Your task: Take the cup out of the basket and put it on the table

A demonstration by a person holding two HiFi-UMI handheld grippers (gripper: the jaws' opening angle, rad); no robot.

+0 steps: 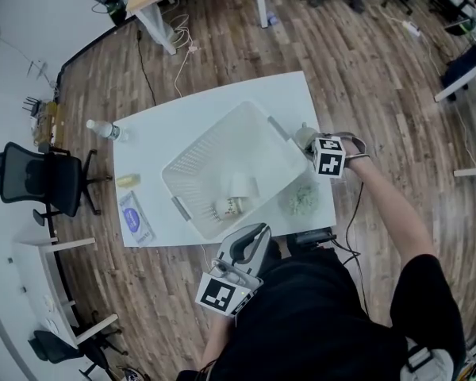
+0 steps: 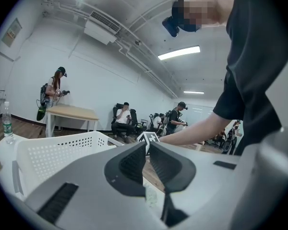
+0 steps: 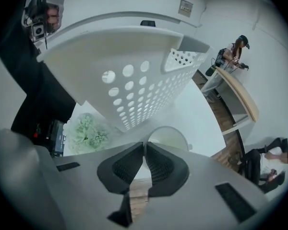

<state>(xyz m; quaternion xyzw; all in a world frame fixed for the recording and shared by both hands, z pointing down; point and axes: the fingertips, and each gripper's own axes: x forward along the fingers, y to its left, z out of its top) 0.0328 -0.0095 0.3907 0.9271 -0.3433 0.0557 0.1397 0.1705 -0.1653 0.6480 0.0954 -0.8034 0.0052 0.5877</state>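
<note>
- Right gripper [image 1: 314,145]: stands just outside the basket's [image 1: 214,145] right short end and points steeply down. Its jaws are pressed nearly together on the rim of the cup [image 1: 304,137], with the thin wall pinched between the pads.
- Cup, in the right gripper view [image 3: 170,138]: it is pale, and its open mouth faces up toward the gripper [image 3: 144,147], so its long axis reads as roughly upright. It is already clear of the basket's perforated wall [image 3: 134,80], just beside it, with the white table [image 3: 192,104] below.
- Deciding relation: the cup hangs from the tool directly beneath the jaws. No view shows whether its base touches the tabletop yet. The step in hand is judged to be the set-down, which calls for a level base before the jaws let go.
- Left gripper [image 1: 258,233]: sits at the basket's near long side by the table edge and aims about level across the basket [image 2: 53,152]. Its jaws [image 2: 146,150] are closed on nothing. This hand is the farther one from the cup.
- Inside the basket: two small pale items [image 1: 236,197] lie on its floor. Their kind is unclear.
- Surface: the white table [image 1: 222,94] is smooth. A green crumpled wad [image 1: 303,198] lies near the basket's right end. On the basket's left are a water bottle [image 1: 103,129], a yellow item [image 1: 127,181] and a blue packet [image 1: 135,217].
- Room: a wood-plank floor [image 1: 365,62] and an office chair [image 1: 32,177] well left of the basket. Other people stand and sit beyond.
</note>
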